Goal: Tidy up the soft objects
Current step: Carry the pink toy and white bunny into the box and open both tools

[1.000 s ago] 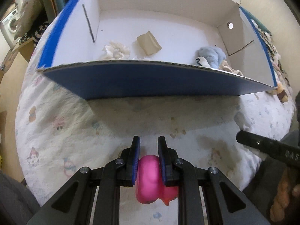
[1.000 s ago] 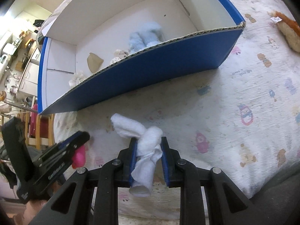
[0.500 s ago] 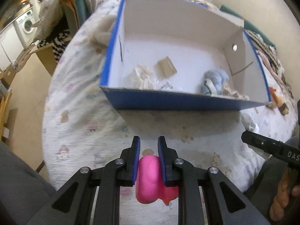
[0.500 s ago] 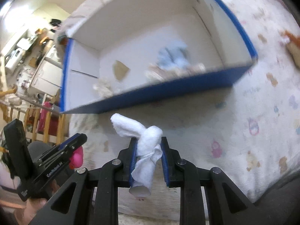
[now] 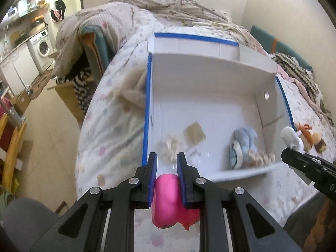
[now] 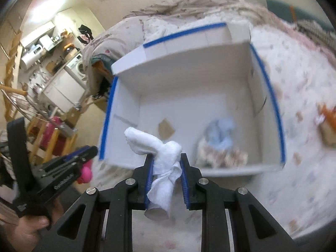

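Note:
My left gripper (image 5: 166,157) is shut on a pink soft toy (image 5: 166,201) with an orange part below, held above the near left corner of the white box with blue edges (image 5: 147,105). Over the same box's (image 6: 212,171) near wall, my right gripper (image 6: 166,158) is shut on a rolled white sock (image 6: 156,147). In the box lie a light blue plush (image 5: 243,145), a tan piece (image 5: 194,133), a cream fluffy item (image 5: 170,147) and a beige knitted item (image 5: 260,157). Each gripper shows in the other's view: the right one (image 5: 294,157), the left one (image 6: 88,153).
The box stands on a bed with a white patterned cover (image 5: 109,130). An orange and brown plush (image 5: 310,134) lies on the bed right of the box. Rumpled blankets (image 5: 168,6) are piled behind it. The bed's left edge drops to the floor, with wooden furniture (image 5: 10,147).
Both grippers have risen with their loads and now tilt down over the box; the view went from its blue front wall to its whole inside.

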`<state>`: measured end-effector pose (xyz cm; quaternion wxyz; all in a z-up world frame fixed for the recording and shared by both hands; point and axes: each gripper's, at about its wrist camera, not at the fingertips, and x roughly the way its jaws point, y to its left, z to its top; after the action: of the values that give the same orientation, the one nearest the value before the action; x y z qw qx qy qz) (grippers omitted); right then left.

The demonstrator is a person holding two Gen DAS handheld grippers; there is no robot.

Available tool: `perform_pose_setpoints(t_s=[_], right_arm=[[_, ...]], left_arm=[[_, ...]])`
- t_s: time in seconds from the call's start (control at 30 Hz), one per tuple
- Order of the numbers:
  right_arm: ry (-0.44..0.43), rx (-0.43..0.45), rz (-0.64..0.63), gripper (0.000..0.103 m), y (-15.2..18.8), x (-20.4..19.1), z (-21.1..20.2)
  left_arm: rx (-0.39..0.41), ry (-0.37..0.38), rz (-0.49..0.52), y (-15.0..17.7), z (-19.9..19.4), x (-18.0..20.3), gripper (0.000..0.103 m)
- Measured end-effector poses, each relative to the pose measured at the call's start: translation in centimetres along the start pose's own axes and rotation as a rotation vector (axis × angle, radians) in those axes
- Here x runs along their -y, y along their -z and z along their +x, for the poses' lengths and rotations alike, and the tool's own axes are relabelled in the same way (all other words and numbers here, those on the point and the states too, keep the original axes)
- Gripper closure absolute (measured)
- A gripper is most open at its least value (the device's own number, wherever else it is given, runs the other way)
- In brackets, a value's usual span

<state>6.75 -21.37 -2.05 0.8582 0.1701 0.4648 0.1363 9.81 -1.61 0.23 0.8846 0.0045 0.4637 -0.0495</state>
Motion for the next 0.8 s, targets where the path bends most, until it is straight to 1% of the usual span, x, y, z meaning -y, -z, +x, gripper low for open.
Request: perform_pose_setpoints(t_s=[0.07,0.2,0.4,0.53,0.73,0.8], right_arm=[[0.044,0.018,-0.029,0.078,-1.5,-0.2,0.0],[0.093,0.053,-0.071,0.078,-3.8,-0.1,0.4],[0.115,0.043,-0.027,0.078,-6.3,1.9,2.6],[0.127,0.018,0.013,0.078,-7.1,3.0,4.2],[0.163,-0.008,0.013,0.078,-8.1,3.8,6.1],[0.171,-0.031,0.016,0.078,-8.2,4.2,7.0]], left_arm=[[0.001,-0.007,-0.007,-1.1,0.4,0.1,0.086],[-0.018,-0.015,-0.018,-2.7,1.7,0.4,0.086],[-0.045,-0.04,-0.013,-4.0,3.9,1.3,0.086],[-0.056,-0.06,0.0,-4.6,5.4,2.2,0.086],[-0.089,-0.073,-0.001,-5.5,7.9,3.3,0.086],[-0.09,-0.09,0.003,-5.8,8.7,3.8,0.086]])
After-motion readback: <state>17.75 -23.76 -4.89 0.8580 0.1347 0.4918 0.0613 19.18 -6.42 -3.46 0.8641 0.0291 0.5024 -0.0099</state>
